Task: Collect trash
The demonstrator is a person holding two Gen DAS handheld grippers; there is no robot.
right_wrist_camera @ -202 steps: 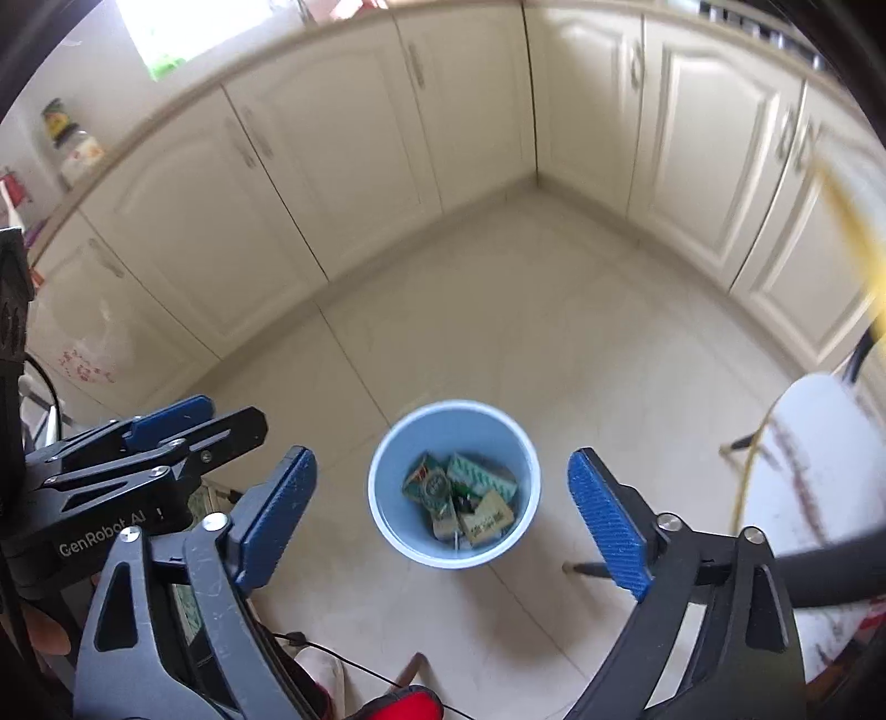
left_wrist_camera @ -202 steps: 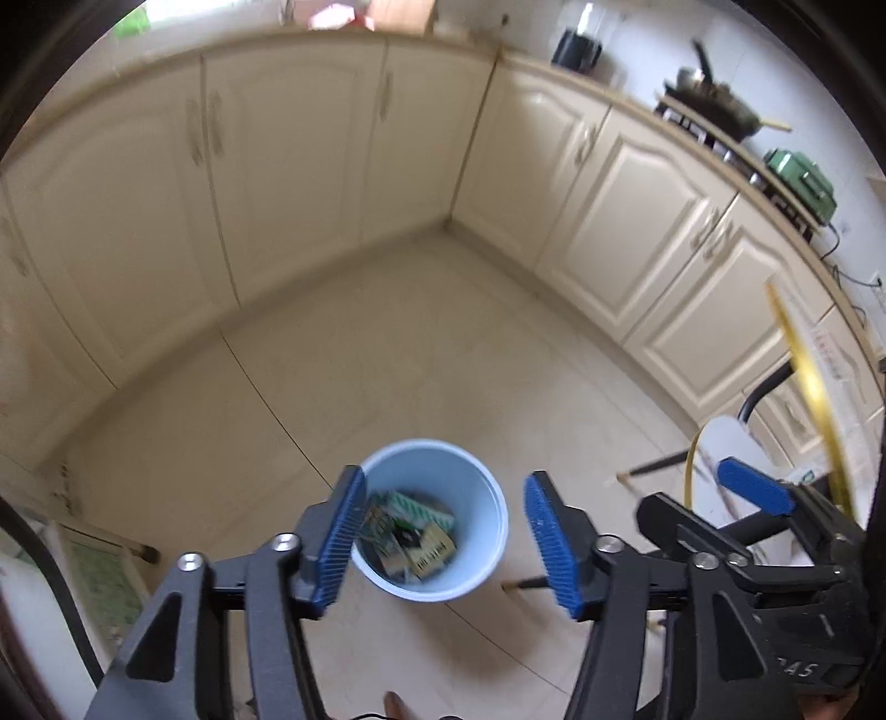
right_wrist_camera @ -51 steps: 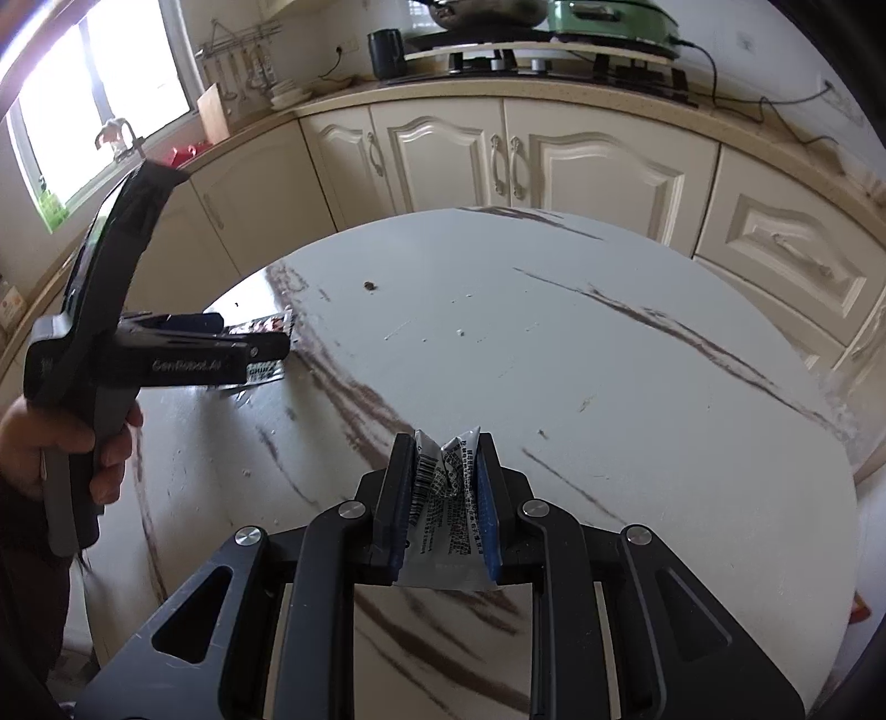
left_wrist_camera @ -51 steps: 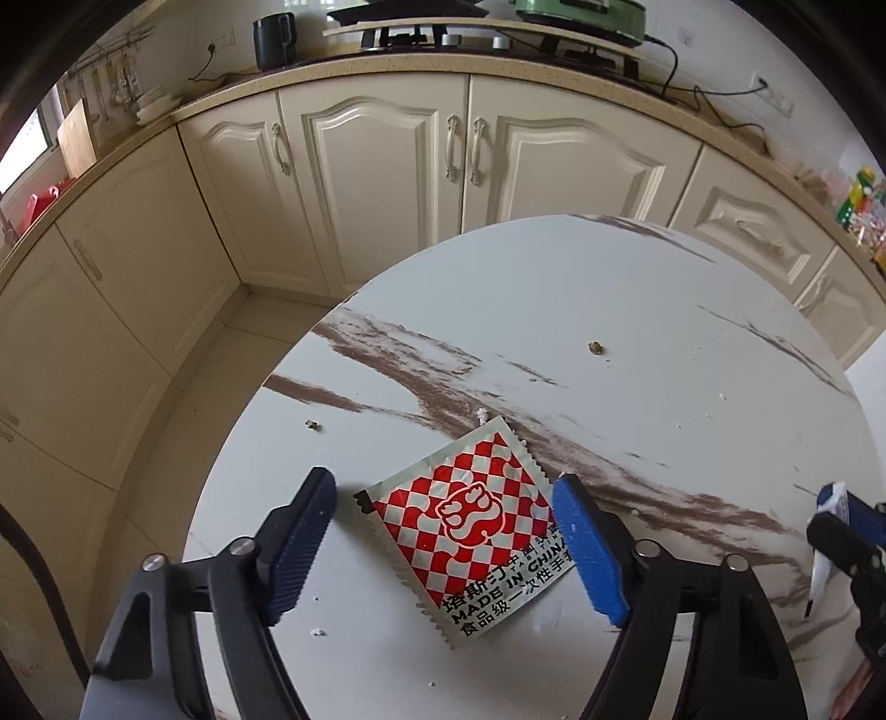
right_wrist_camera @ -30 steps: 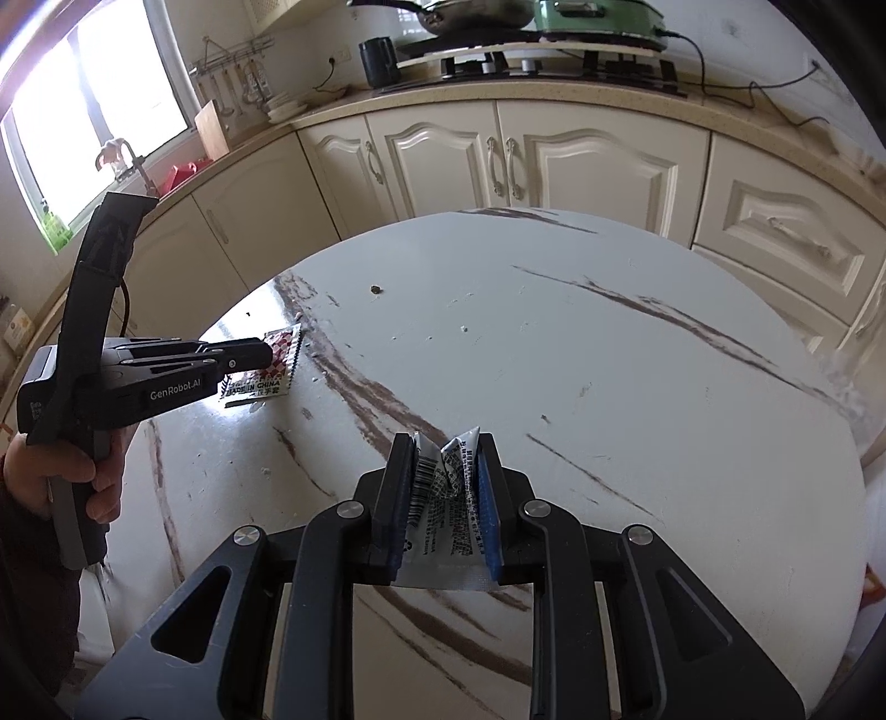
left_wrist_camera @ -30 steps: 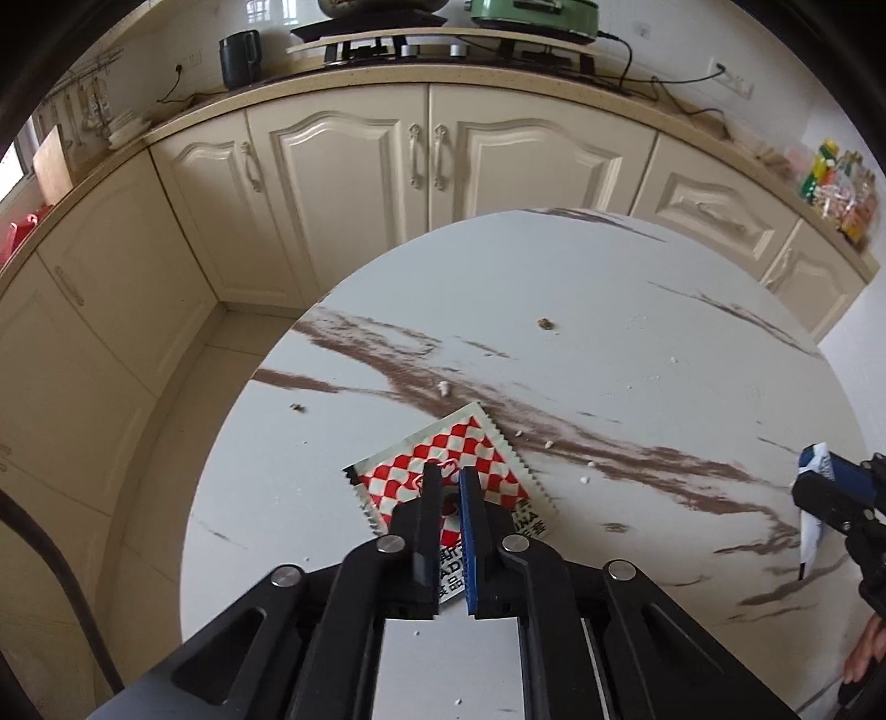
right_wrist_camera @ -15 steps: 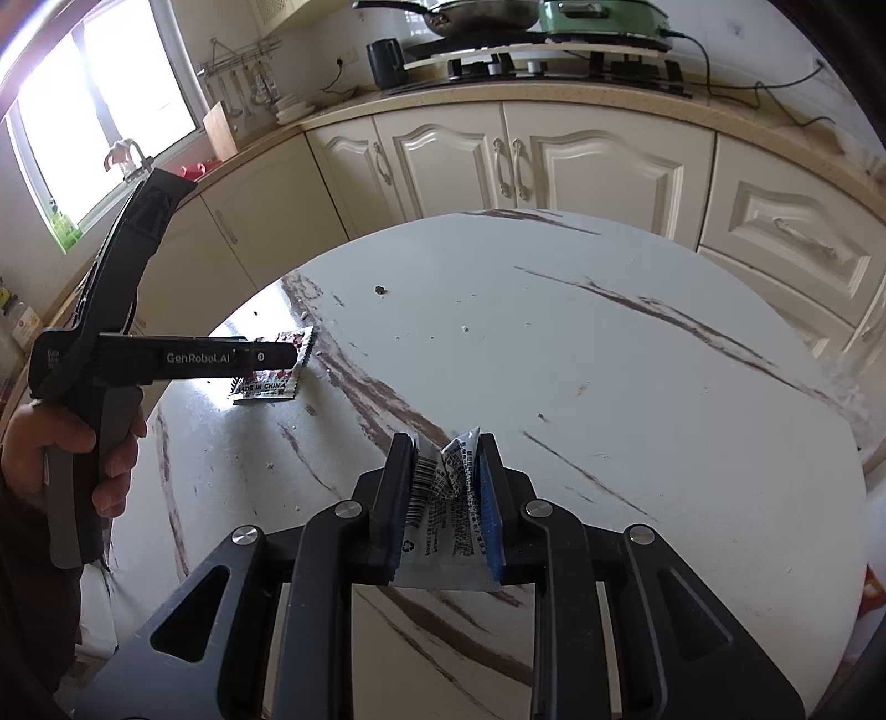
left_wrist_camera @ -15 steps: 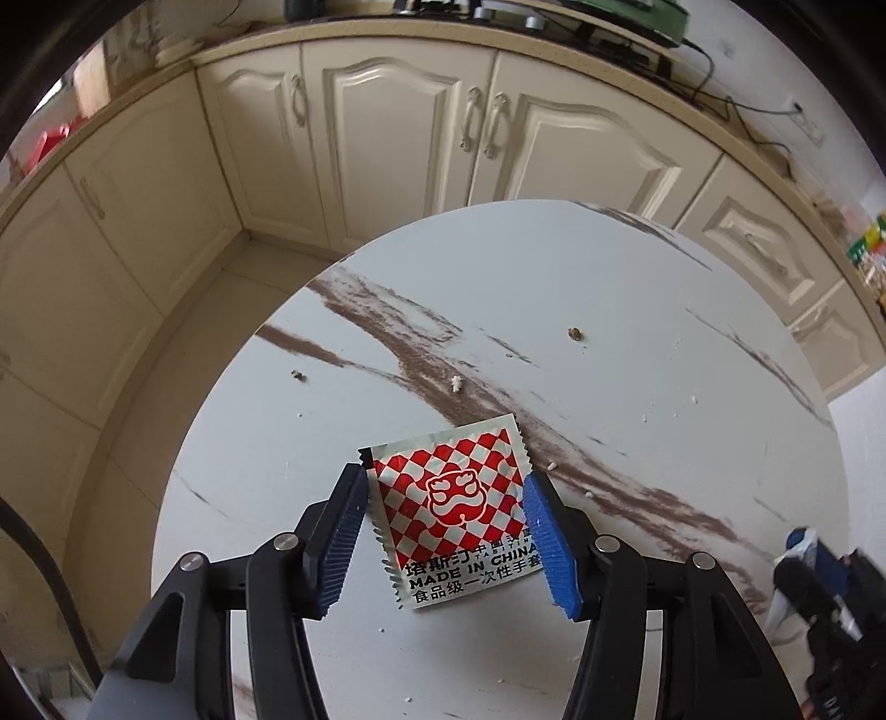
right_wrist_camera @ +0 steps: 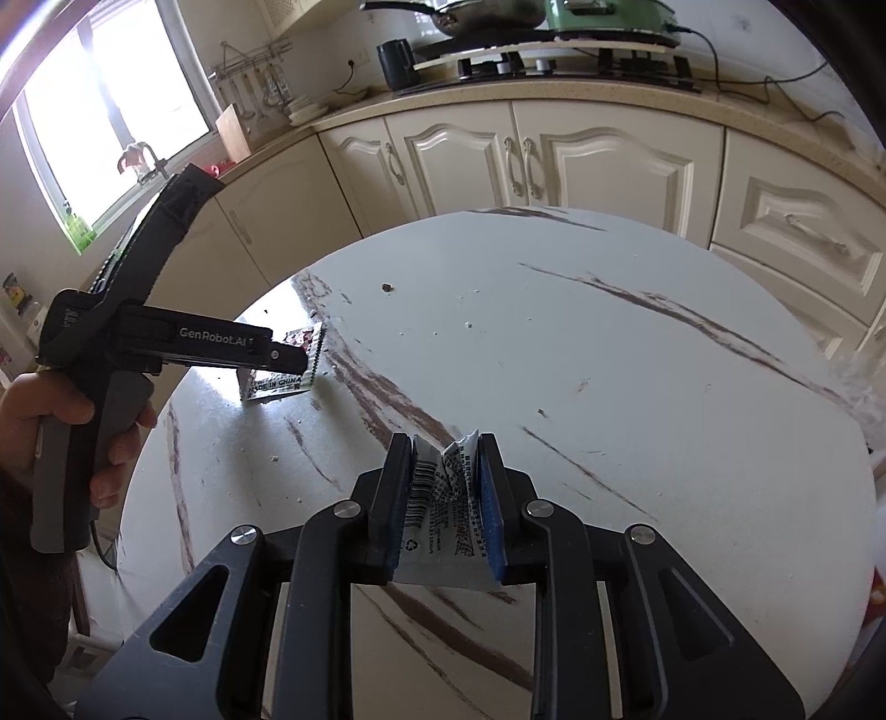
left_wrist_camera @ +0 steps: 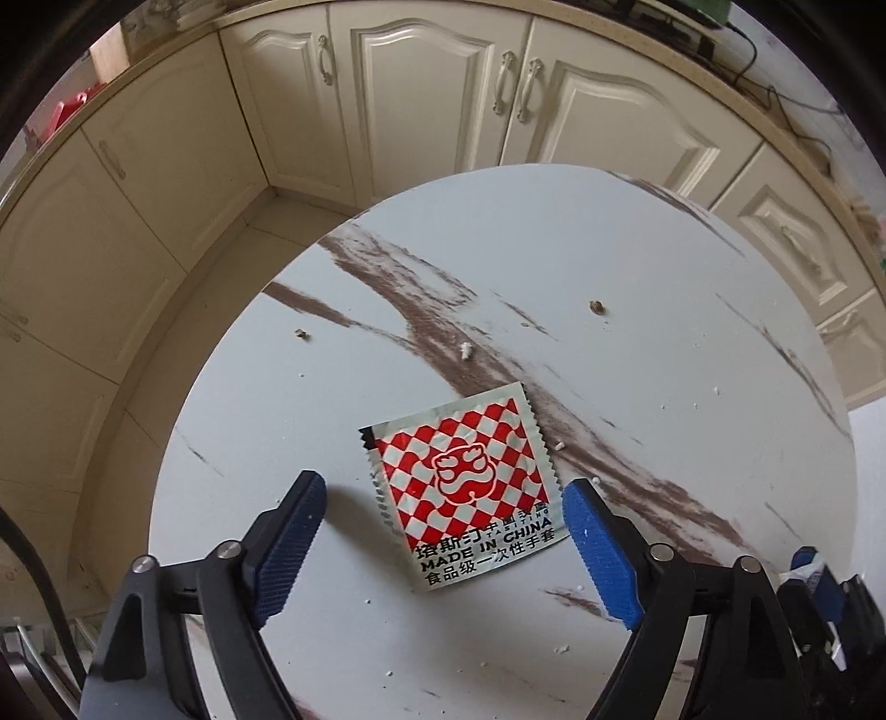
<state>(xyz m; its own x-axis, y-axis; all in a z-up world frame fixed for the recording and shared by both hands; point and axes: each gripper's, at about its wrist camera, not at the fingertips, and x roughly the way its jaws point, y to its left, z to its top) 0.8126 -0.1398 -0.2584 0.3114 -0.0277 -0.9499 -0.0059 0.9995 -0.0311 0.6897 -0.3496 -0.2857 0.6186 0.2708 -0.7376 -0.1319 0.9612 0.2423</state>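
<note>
A red-and-white checked sachet [left_wrist_camera: 464, 483] lies flat on the round marble table [left_wrist_camera: 637, 310]. My left gripper [left_wrist_camera: 446, 526] is open, its blue pads on either side of the sachet's near end, just above the table. In the right wrist view the left gripper [right_wrist_camera: 288, 357] hovers over the sachet [right_wrist_camera: 279, 382] near the table's left edge. My right gripper [right_wrist_camera: 446, 487] is shut on a crumpled silver wrapper [right_wrist_camera: 443, 509] with a barcode, held above the table's near side.
Small crumbs [left_wrist_camera: 596, 305] dot the table. Cream cabinets [left_wrist_camera: 443, 94] ring the room, with a stove and pans [right_wrist_camera: 498, 33] on the counter. The table edge [left_wrist_camera: 183, 421] drops to the tiled floor on the left.
My left gripper was shut one second ago and has opened wide around the sachet, which still lies on the table. My right gripper keeps holding the wrapper, nearly still.
</note>
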